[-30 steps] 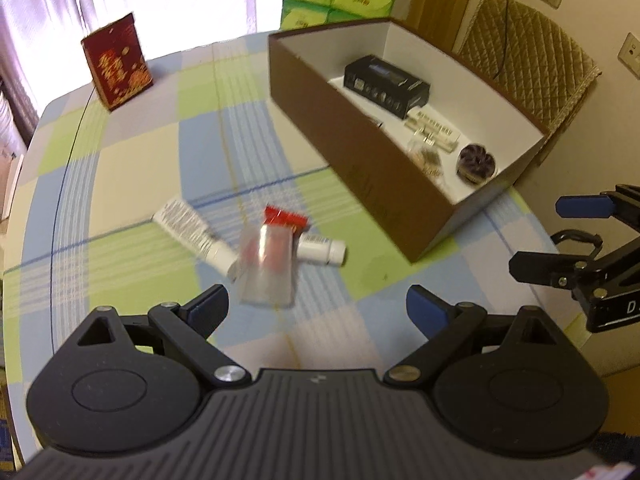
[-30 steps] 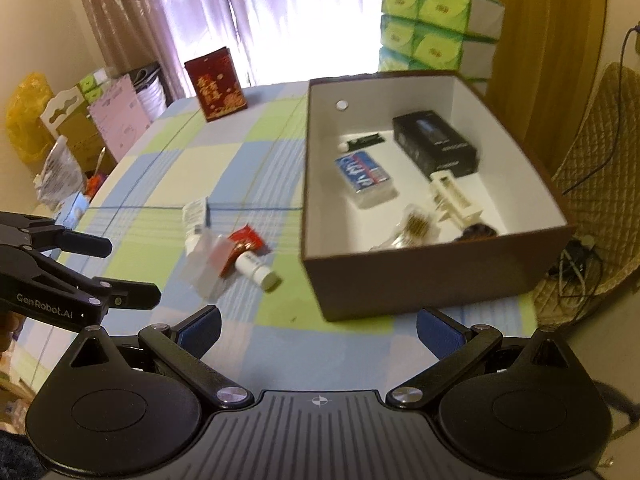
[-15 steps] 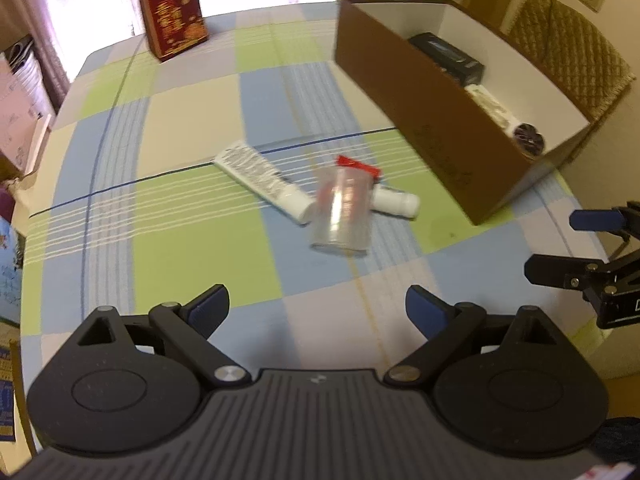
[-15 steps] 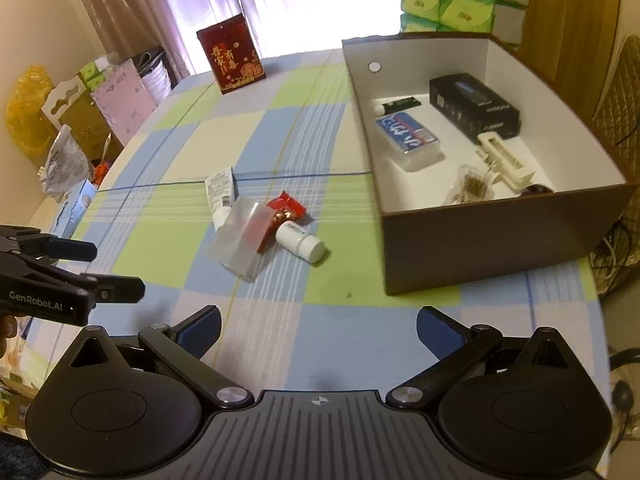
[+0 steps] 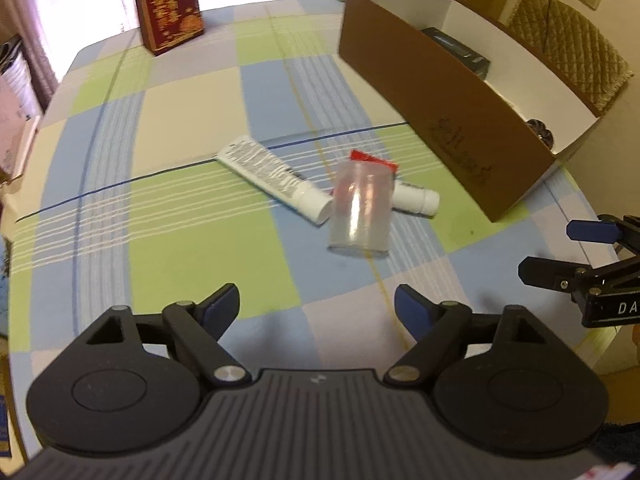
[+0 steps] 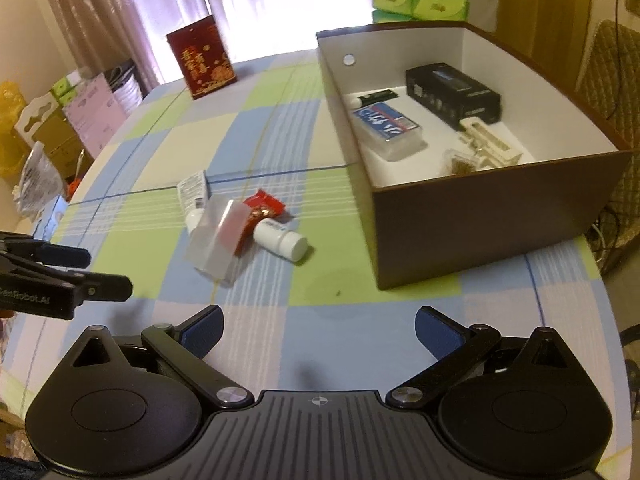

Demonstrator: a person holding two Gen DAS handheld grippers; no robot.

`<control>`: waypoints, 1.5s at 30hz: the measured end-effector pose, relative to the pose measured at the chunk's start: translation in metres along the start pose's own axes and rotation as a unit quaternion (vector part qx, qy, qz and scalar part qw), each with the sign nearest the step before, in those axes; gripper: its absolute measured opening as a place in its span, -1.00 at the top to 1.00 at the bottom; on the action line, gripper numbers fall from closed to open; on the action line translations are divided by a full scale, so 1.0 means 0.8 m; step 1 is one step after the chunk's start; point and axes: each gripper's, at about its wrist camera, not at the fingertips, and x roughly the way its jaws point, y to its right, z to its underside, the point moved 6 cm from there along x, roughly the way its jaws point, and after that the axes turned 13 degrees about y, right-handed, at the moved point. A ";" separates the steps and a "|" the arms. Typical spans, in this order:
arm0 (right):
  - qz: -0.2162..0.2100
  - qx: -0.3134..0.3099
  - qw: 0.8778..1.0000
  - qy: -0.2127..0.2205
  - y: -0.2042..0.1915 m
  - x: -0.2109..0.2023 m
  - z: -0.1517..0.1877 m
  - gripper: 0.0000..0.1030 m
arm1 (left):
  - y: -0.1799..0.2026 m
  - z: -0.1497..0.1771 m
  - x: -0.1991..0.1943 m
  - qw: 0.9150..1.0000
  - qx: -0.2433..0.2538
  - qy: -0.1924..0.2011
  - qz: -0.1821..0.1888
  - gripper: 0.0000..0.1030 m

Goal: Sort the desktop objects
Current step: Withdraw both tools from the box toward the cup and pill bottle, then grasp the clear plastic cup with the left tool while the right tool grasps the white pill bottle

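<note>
Closing left gripper [image 5: 316,306] fingers empty, clear cup [image 5: 360,210] ahead, right gripper [image 6: 318,330] spread

Backlit from the window [image 6: 256,4] at top centre – blown out to white, curtains [image 6: 120,20] washed pink. Tablecloth [image 5: 188,240] evenly lit, shadows soft and faint. Specular streak on the clear plastic container [image 5: 360,208]. Slight motion blur across the left wrist view, box lettering smeared. Strong fisheye bend – straight lines curve near edges, corners vignetted black in the right wrist view.
</note>
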 end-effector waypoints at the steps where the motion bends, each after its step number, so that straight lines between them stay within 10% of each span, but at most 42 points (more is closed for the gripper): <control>1: 0.003 0.001 1.000 0.001 0.004 0.000 0.000 -0.92 | 0.004 -0.002 0.005 1.000 0.002 0.002 0.005 -0.54; 19: 0.039 0.057 0.997 -0.017 0.088 0.012 0.004 -0.90 | 0.053 -0.042 0.106 0.995 0.082 0.028 0.046 -0.21; 37: -0.028 0.013 0.999 -0.030 0.043 0.034 0.009 -0.88 | 0.041 -0.010 0.110 0.992 0.104 -0.006 0.068 0.10; 45: -0.090 -0.064 0.993 -0.031 -0.018 0.059 0.006 -0.13 | -0.025 0.022 0.085 0.998 0.053 -0.031 0.002 0.10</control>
